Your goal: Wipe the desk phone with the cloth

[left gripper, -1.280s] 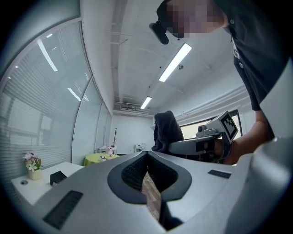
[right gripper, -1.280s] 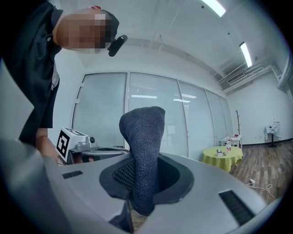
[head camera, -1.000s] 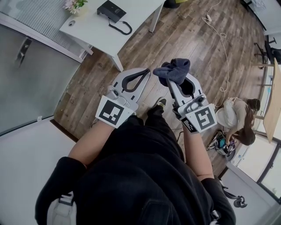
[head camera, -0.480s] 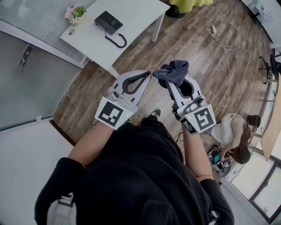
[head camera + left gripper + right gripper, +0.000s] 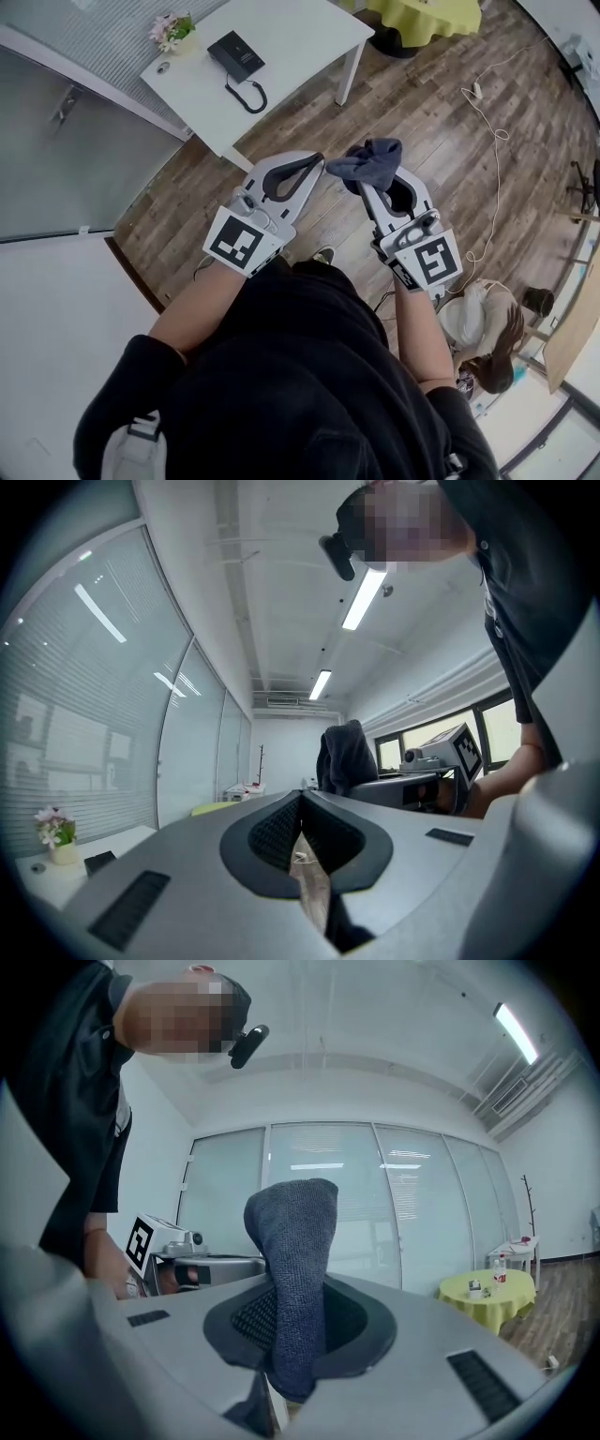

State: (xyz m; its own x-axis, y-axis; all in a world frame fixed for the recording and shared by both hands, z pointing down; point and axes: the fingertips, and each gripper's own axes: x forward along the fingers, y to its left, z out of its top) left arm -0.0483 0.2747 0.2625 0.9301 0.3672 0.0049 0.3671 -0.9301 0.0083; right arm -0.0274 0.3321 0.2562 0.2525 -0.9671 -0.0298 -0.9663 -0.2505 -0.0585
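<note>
Right tongs point(image 5: 373, 180) pinch the bunched cloth point(image 5: 368, 157), left tongs point(image 5: 317, 161) are pressed together and empty, phone point(image 5: 236, 54) sits far left on the bench point(image 5: 300, 37), well apart; likely faults: cloth slipping from its narrow grip, or the unbraced phone sliding when wiped.

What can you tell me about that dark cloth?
The cloth is dark blue-grey and soft, with a fine knitted-looking weave. It is bunched and pinched between the shut jaws of the right gripper, a lump poking out past them. It hangs in the air above the wood floor, touching only the gripper.
</note>
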